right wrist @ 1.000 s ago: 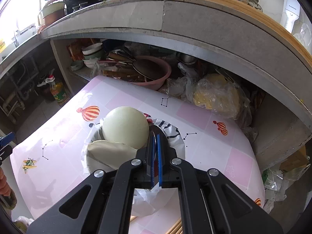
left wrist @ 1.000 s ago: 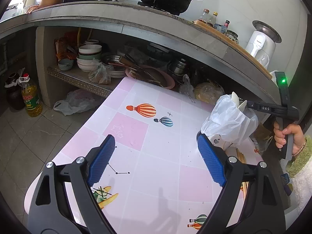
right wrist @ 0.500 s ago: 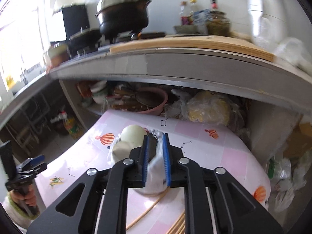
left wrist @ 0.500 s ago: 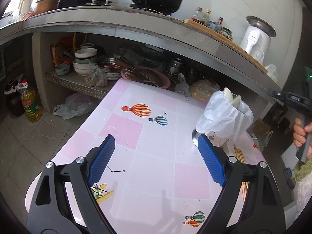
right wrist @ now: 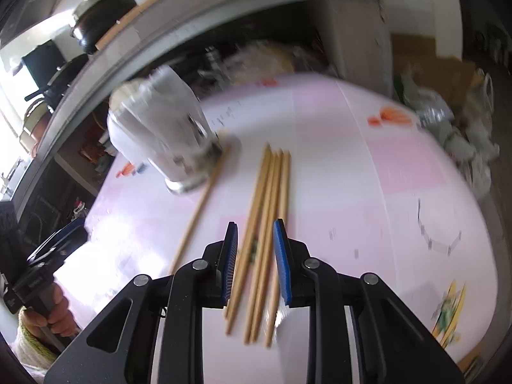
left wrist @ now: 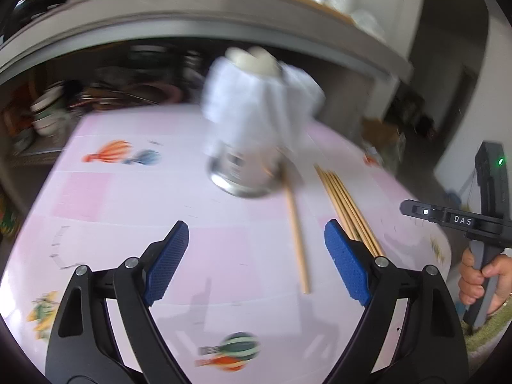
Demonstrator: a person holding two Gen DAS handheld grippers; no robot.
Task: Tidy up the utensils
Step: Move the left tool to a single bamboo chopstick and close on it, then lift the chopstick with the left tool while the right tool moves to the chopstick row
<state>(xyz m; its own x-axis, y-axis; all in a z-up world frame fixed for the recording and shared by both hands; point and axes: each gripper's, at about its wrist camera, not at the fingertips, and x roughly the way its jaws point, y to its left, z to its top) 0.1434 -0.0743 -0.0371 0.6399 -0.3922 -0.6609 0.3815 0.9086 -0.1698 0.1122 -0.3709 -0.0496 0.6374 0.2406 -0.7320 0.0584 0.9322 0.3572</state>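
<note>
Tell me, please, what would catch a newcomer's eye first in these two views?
Probably the metal holder draped in a white plastic bag, standing upright mid-table with pale spoon ends poking out on top. Next, the bundle of wooden chopsticks lying flat on the pink tablecloth, with the right gripper poised part-open around them, and a single chopstick lying apart beside the holder. The left gripper hangs wide open, empty.

A pink tablecloth (left wrist: 134,192) printed with hot-air balloons (left wrist: 110,156) covers the table. Beyond its far edge a grey counter (left wrist: 198,22) runs overhead, with stacked bowls (left wrist: 48,118) blurred beneath it and a dark pot (right wrist: 99,16) on top.
</note>
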